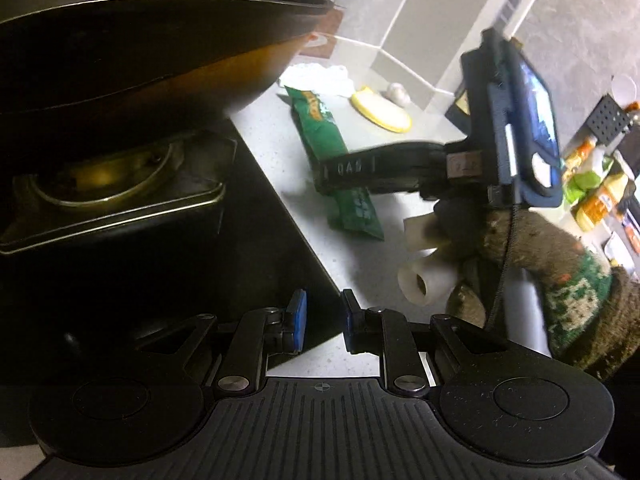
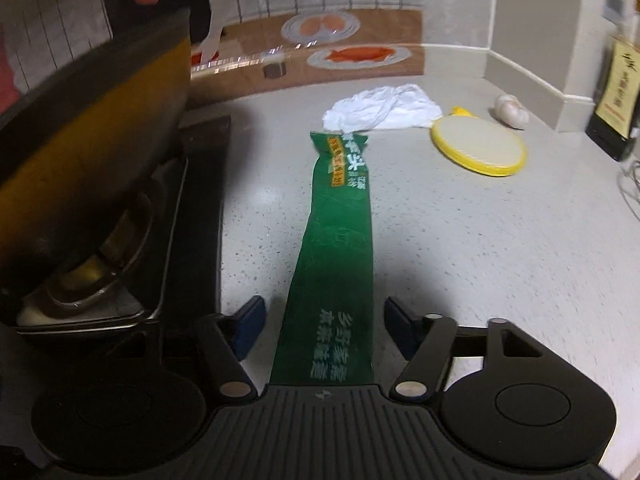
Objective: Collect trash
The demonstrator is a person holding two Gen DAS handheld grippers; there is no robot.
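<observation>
Little of the collecting appears done. The green wrapper (image 2: 334, 264) is still lying flat on the desk (image 2: 500, 260), its near end between the spread fingers of the right gripper (image 2: 325, 320), which is wide open and not yet closed on anything. The crumpled white paper (image 2: 380, 112) and the yellow lid (image 2: 478, 146) are left beyond it, untouched. The left gripper (image 1: 323, 322) is held part open and empty beside the stove (image 1: 120, 208). No bin is seen.
</observation>
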